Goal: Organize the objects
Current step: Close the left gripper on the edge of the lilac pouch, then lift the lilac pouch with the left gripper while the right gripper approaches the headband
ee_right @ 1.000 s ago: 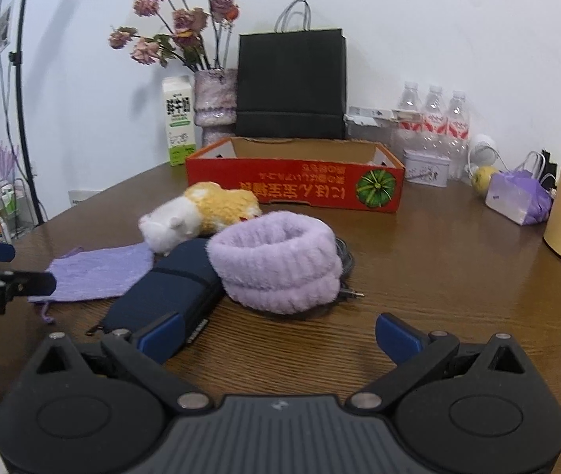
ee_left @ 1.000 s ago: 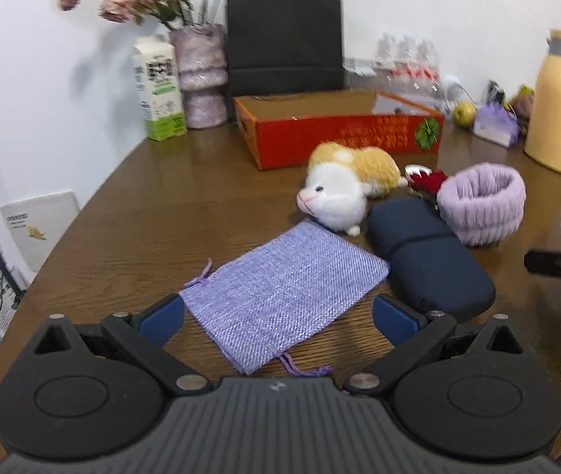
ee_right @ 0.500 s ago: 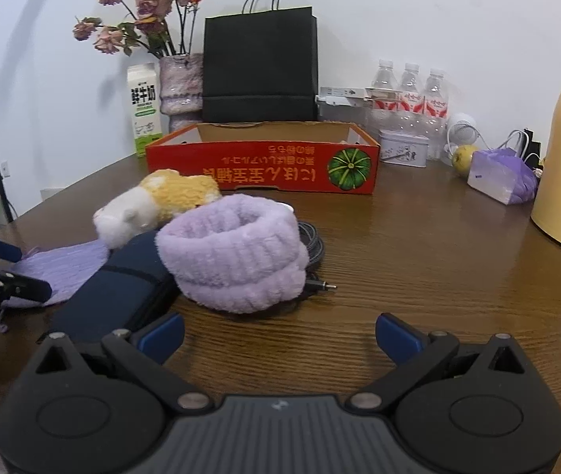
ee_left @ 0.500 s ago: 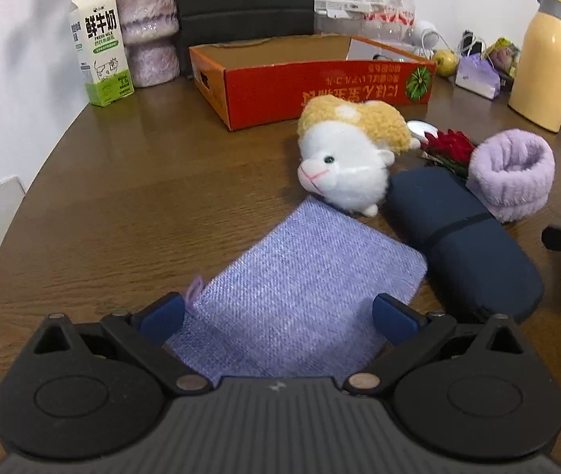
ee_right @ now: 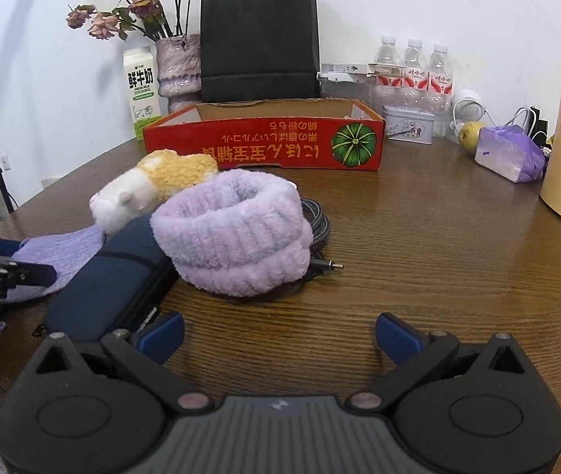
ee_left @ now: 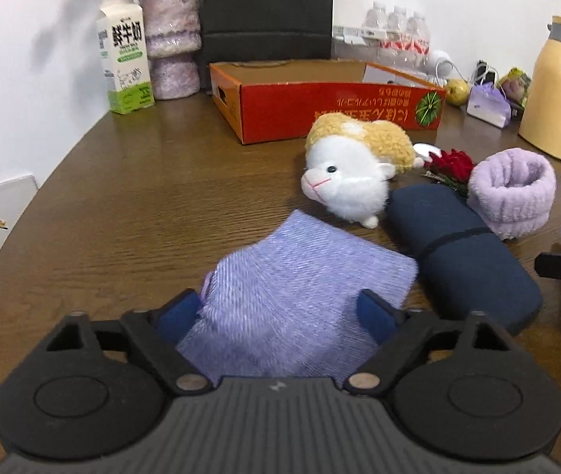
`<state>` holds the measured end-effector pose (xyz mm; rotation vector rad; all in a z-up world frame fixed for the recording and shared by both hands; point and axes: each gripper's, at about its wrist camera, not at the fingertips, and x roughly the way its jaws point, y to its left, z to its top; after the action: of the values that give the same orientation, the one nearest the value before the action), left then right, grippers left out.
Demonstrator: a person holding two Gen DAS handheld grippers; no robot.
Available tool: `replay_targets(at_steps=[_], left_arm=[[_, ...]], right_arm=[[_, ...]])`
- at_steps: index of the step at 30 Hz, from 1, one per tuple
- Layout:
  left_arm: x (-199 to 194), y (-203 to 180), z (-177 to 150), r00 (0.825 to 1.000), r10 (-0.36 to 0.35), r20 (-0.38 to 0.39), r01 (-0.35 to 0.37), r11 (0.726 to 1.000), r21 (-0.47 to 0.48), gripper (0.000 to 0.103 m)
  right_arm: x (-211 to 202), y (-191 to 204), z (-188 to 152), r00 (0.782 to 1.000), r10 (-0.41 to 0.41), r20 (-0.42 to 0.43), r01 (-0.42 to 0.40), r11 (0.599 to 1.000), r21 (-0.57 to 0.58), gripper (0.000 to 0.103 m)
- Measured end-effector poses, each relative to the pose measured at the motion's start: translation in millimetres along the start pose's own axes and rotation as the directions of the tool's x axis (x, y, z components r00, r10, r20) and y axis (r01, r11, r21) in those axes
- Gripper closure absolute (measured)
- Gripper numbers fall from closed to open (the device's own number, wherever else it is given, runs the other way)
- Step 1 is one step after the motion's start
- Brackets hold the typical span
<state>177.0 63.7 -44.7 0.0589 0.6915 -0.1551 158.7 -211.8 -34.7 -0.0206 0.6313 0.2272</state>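
A lilac woven pouch [ee_left: 300, 288] lies on the brown table, its near end bunched up between the open fingers of my left gripper [ee_left: 276, 312]. Behind it lie a white and tan plush toy [ee_left: 351, 170], a navy case [ee_left: 462, 260], a red flower clip [ee_left: 452, 164] and a lilac fluffy band [ee_left: 511, 193]. My right gripper [ee_right: 278, 335] is open and empty, just in front of the band [ee_right: 237, 233] and the case [ee_right: 110, 280]. A black cable [ee_right: 318, 225] lies under the band. An open red cardboard box [ee_right: 264, 146] stands behind.
At the back stand a milk carton [ee_left: 124, 55], a vase [ee_left: 171, 39], a black paper bag [ee_right: 258, 39], water bottles [ee_right: 414, 75] and a tin [ee_right: 408, 124]. A yellow thermos [ee_left: 555, 91] and a purple bag [ee_right: 511, 154] stand right. The table edge curves at left.
My left gripper has moved forward over the pouch, whose near end now rises between the fingers. My right gripper has moved closer to the band.
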Motion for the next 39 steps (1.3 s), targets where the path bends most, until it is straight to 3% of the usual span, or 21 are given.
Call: replay_targets(at_steps=[4, 12, 17, 27, 39], left_arm=[[-13, -12, -10, 0.998, 0.046, 0.033, -0.044, 0.998, -0.04, 0.04], [-30, -31, -26, 0.986, 0.142, 0.088, -0.126, 0.978, -0.165, 0.09], [-36, -26, -30, 0.987, 0.132, 0.094, -0.108, 0.969, -0.224, 0.093], [-64, -26, -26, 0.976, 0.151, 0.158, -0.112, 0.967, -0.228, 0.093], [-88, -25, -16, 0.956, 0.163, 0.244, -0.105, 0.966, -0.234, 0.093]], right_arm=[[0, 0, 0, 1.0, 0.007, 0.001, -0.007, 1.0, 0.003, 0.0], [-3, 0, -1, 1.0, 0.01, 0.015, -0.01, 1.0, 0.009, 0.0], [-4, -3, -2, 1.0, 0.016, 0.024, -0.016, 1.0, 0.02, 0.0], [-9, -2, -3, 0.999, 0.013, 0.052, -0.014, 1.0, 0.012, 0.0], [-12, 20, 19, 0.993, 0.011, 0.116, 0.001, 0.995, -0.104, 0.0]])
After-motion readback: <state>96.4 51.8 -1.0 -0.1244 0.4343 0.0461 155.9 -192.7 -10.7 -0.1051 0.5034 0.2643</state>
